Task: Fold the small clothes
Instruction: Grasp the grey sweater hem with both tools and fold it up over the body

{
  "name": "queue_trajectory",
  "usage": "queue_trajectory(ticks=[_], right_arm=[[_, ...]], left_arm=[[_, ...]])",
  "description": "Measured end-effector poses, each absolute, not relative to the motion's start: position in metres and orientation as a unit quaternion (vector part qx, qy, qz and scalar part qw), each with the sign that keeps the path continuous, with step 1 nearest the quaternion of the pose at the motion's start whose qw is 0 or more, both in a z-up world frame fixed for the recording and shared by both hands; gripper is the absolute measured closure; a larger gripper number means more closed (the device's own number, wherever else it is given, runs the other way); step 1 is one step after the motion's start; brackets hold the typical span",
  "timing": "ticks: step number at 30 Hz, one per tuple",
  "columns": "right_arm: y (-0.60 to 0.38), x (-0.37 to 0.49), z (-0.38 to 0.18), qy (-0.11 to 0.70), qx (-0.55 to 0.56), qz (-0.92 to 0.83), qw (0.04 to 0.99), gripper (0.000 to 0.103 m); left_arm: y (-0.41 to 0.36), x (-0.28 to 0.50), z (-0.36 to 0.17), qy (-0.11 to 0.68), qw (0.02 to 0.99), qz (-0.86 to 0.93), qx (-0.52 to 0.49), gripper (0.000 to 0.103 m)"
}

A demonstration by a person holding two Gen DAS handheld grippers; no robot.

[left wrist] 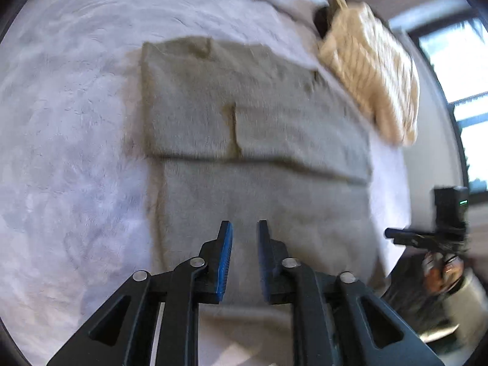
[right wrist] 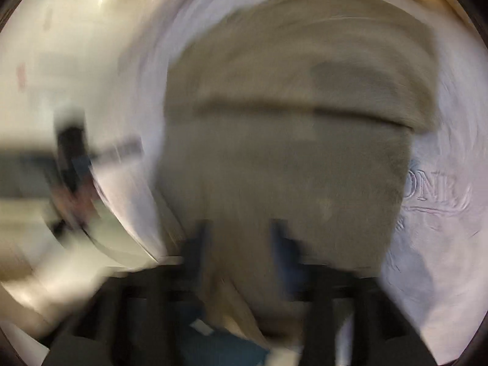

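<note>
Slippage threatens: the grey fleece garment (left wrist: 256, 140) lies part-folded on the pale plush blanket (left wrist: 70, 152), the left claw (left wrist: 245, 235) hovers narrowly parted and empty, and the blurred right claw (right wrist: 241, 238), seemingly parted, may drag the fold askew.

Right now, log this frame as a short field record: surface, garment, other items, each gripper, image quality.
surface: pale lilac fleece blanket
garment: grey-beige fleece piece lying flat on the blanket, far part folded over in two flaps that meet near the middle
other items: cream knitted item at the blanket's far right edge
left gripper: open, above the garment's near part, holding nothing
right gripper: fingers apart, garment between or under them; grip unclear
image quality: left view slightly soft, right view heavily motion-blurred
</note>
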State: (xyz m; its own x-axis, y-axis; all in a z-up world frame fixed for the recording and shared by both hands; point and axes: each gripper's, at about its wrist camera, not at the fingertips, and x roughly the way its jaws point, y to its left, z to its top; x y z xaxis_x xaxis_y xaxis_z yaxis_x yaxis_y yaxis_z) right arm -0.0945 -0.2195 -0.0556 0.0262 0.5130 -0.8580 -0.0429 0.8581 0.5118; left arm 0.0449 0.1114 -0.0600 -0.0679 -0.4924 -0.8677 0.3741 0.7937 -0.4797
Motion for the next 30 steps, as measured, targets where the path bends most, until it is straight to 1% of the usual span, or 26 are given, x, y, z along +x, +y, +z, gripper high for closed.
queue_trajectory(ticks=[1,2,6,8,10,13,14,15,16,17,18,19,22,25,28,30], right_arm=[[-0.2,-0.1,-0.055,0.682,0.127,0.226,0.684,0.026],[-0.185,-0.105,-0.056,0.692,0.092,0.246,0.672,0.026],[-0.148,-0.115,-0.074,0.72,0.002,0.288,0.632,0.029],[-0.146,-0.123,-0.083,0.732,-0.014,0.288,0.618,0.033],[-0.146,-0.125,-0.09,0.741,-0.015,0.286,0.608,0.036],[-0.143,-0.13,-0.097,0.755,-0.036,0.267,0.598,0.046],[-0.142,-0.134,-0.099,0.759,-0.046,0.26,0.595,0.054],[-0.14,-0.138,-0.1,0.762,-0.063,0.254,0.592,0.067],[-0.143,-0.143,-0.097,0.763,-0.073,0.25,0.591,0.075],[-0.142,-0.143,-0.096,0.764,-0.076,0.245,0.593,0.093],[-0.144,-0.144,-0.092,0.762,-0.064,0.238,0.599,0.094],[-0.148,-0.145,-0.087,0.758,-0.052,0.228,0.608,0.095],[-0.174,-0.137,-0.065,0.741,-0.007,0.183,0.646,0.096],[-0.192,-0.121,-0.036,0.709,0.036,0.142,0.69,0.096],[-0.214,-0.097,-0.002,0.668,0.044,0.095,0.737,0.096],[-0.231,-0.081,0.02,0.633,0.045,0.057,0.77,0.096]], left_arm=[[0.108,0.038,-0.059,0.661,0.678,-0.32,-0.026,0.03],[0.105,0.029,-0.054,0.651,0.686,-0.326,-0.005,0.017],[0.068,-0.014,-0.044,0.624,0.64,-0.435,0.11,0.017],[0.043,-0.042,-0.046,0.605,0.594,-0.499,0.18,0.017],[0.026,-0.067,-0.051,0.586,0.553,-0.543,0.238,0.017],[0.004,-0.101,-0.064,0.563,0.489,-0.595,0.299,0.017],[0.0,-0.11,-0.069,0.562,0.468,-0.607,0.309,0.017],[-0.002,-0.116,-0.073,0.563,0.451,-0.616,0.316,0.022],[-0.004,-0.124,-0.079,0.563,0.433,-0.623,0.329,0.033],[-0.004,-0.128,-0.083,0.564,0.422,-0.622,0.342,0.068],[-0.002,-0.13,-0.087,0.566,0.416,-0.617,0.354,0.092],[0.002,-0.129,-0.088,0.57,0.415,-0.613,0.356,0.094],[0.019,-0.108,-0.074,0.593,0.439,-0.604,0.301,0.094],[0.04,-0.073,-0.053,0.616,0.491,-0.575,0.224,0.094],[0.064,-0.035,-0.031,0.625,0.553,-0.531,0.146,0.094],[0.072,-0.01,-0.017,0.618,0.597,-0.501,0.1,0.094]])
